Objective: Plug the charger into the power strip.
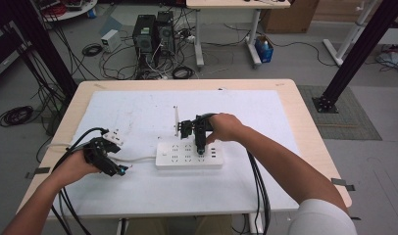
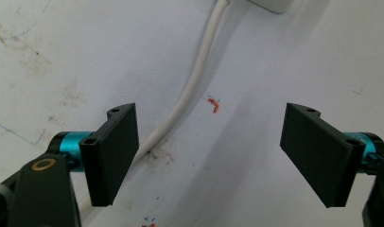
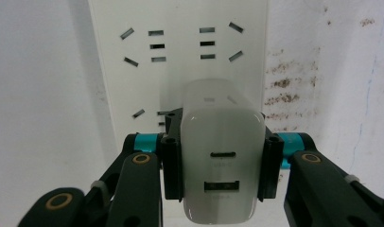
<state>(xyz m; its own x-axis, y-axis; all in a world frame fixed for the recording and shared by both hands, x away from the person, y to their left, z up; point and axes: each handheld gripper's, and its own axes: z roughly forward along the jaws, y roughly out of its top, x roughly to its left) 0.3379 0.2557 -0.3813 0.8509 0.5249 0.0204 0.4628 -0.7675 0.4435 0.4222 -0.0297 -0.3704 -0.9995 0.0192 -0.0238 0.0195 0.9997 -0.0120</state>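
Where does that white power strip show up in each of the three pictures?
High view: the power strip lies mid-table, under the right gripper.
Left gripper view: just its corner at the top edge.
Right gripper view: upper centre, behind the white charger clamped in the jaws.
Shared landmark: the strip's white cord, also seen from above.

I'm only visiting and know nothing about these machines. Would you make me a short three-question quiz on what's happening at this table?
1. True or false: the right tool is clamped on a white USB charger.
2. What lies between the open jaws of the left tool on the table?
A. a white cable
B. a screwdriver
C. a cup
3. Fill in: the charger is held over a white ____ pierced with socket slots.

Key
1. True; both jaws press on its sides.
2. A, the white cable, lying untouched.
3. power strip.
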